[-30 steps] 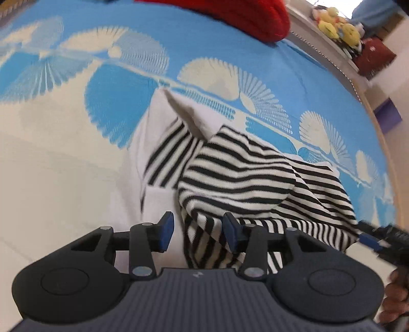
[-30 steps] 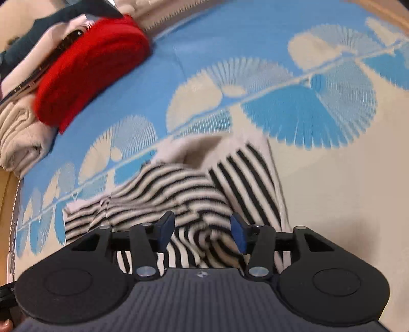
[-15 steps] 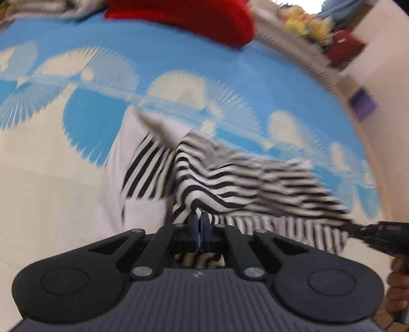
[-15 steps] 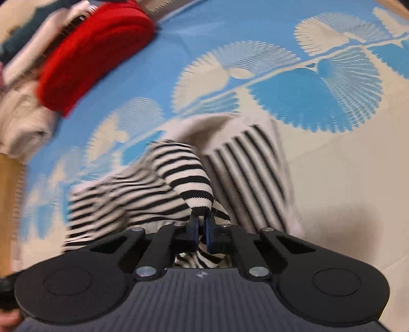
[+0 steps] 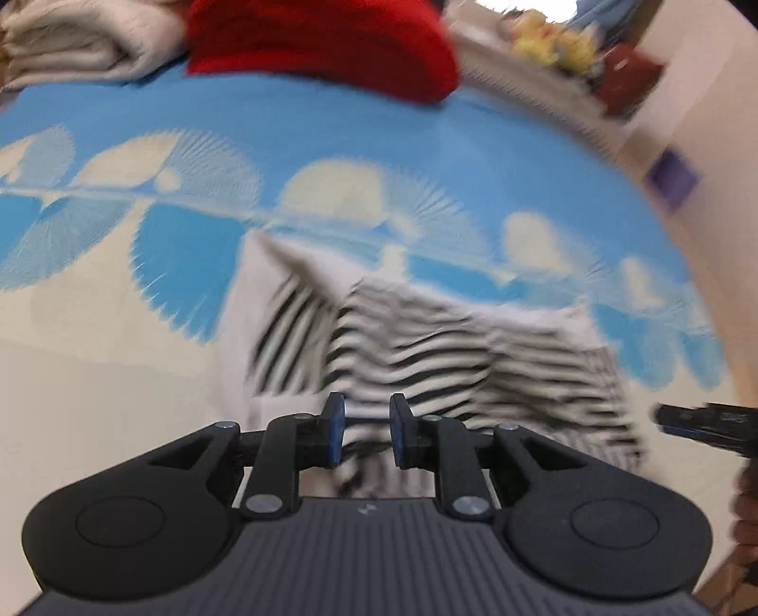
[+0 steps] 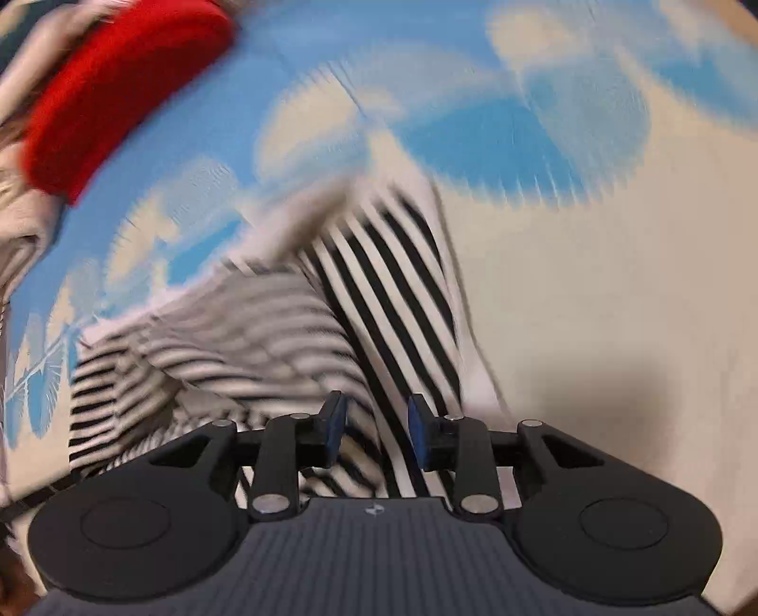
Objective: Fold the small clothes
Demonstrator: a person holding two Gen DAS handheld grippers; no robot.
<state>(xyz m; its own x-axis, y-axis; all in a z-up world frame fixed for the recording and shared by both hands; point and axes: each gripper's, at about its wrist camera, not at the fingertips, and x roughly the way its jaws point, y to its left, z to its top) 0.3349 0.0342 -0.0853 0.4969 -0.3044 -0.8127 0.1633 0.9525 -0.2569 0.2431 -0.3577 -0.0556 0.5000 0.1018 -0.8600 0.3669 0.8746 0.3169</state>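
A black-and-white striped garment [image 5: 426, 350] lies crumpled on a blue-and-cream patterned cloth [image 5: 142, 369]; it also shows in the right wrist view [image 6: 379, 303]. My left gripper [image 5: 362, 433] is open just over the garment's near edge, with nothing between its blue pads. My right gripper [image 6: 376, 433] is open over the same near edge, empty. The right gripper's tip [image 5: 701, 421] shows at the right edge of the left wrist view. Both views are motion-blurred.
A folded red garment [image 5: 322, 42] lies at the far edge, also in the right wrist view [image 6: 113, 90]. Folded beige clothes [image 5: 80, 42] sit beside it. Yellow plush toys [image 5: 554, 42] and a red bag [image 5: 625, 80] stand beyond the bed.
Half a second ago both grippers were shut on the striped garment and lifting a fold. Now both have opened and let it go; the fabric has dropped back.
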